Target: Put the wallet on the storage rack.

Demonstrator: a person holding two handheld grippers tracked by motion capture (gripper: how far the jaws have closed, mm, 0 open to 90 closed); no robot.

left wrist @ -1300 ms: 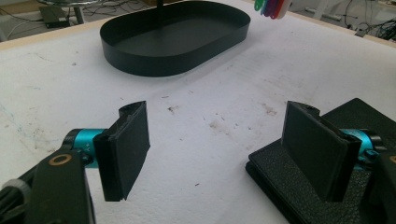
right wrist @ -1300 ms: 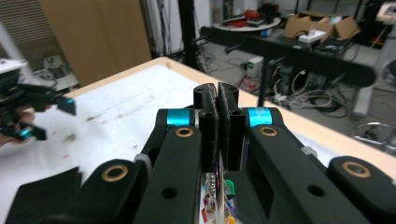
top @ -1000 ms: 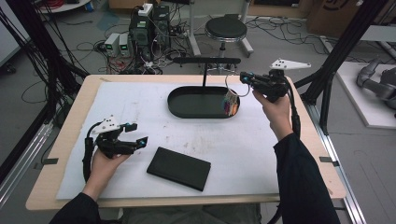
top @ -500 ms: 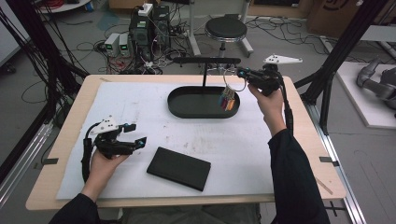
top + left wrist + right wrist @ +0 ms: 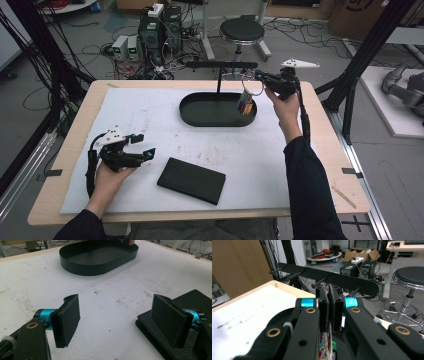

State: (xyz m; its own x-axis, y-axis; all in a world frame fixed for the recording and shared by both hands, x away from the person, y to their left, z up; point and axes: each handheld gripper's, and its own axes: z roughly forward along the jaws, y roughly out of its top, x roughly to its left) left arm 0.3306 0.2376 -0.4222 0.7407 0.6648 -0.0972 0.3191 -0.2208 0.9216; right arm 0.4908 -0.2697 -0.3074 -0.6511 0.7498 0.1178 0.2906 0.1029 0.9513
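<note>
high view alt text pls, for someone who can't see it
Seen from above, a person's right gripper holds a key ring with colourful tags beside the black hook rack above the oval black tray. The left gripper rests open on the white table, near a flat black case.

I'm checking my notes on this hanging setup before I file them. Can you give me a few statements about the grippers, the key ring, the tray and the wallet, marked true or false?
1. The right gripper is shut on the key ring. True.
2. The left gripper is clamped on the black wallet. False: its jaws stand open above the table, gripping nothing.
3. The keys hang over the right end of the oval tray. True.
4. The wallet lies inside the tray. False: it lies on the white mat, nearer the person.
</note>
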